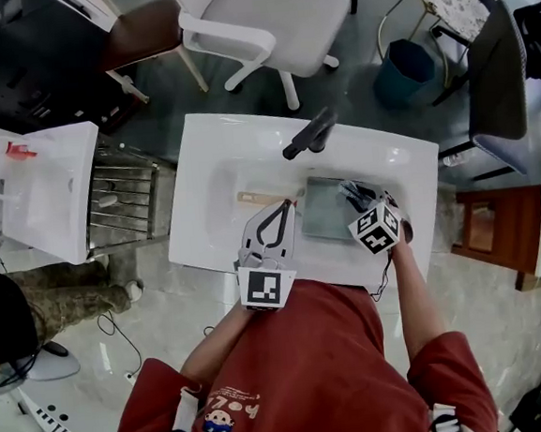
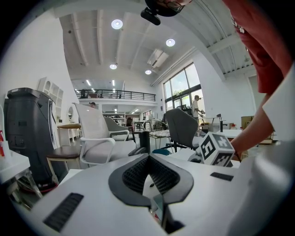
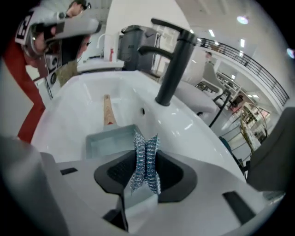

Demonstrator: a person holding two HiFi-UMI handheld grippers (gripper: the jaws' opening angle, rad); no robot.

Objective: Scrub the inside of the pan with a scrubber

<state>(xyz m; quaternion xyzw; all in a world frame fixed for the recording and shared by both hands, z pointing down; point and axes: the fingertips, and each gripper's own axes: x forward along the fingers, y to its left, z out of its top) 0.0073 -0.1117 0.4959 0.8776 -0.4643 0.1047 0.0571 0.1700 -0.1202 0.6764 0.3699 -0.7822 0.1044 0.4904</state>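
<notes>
A square grey pan (image 1: 328, 210) with a wooden handle (image 1: 263, 199) lies in the white sink basin (image 1: 214, 192). My right gripper (image 1: 354, 194) hovers over the pan's right part, shut on a silvery-blue wire scrubber (image 3: 146, 162). In the right gripper view the scrubber stands just above the pan (image 3: 107, 141), apart from it. My left gripper (image 1: 284, 207) is held level over the sink's front edge, its tips near the inner end of the handle. Its jaws are shut with nothing between them (image 2: 148, 159).
A black faucet (image 1: 308, 134) rises at the back of the sink, behind the pan. A white office chair (image 1: 267, 18) stands beyond the sink, and a teal bin (image 1: 406, 71) to the back right. A white counter (image 1: 47, 188) and a metal rack (image 1: 123, 197) are at the left.
</notes>
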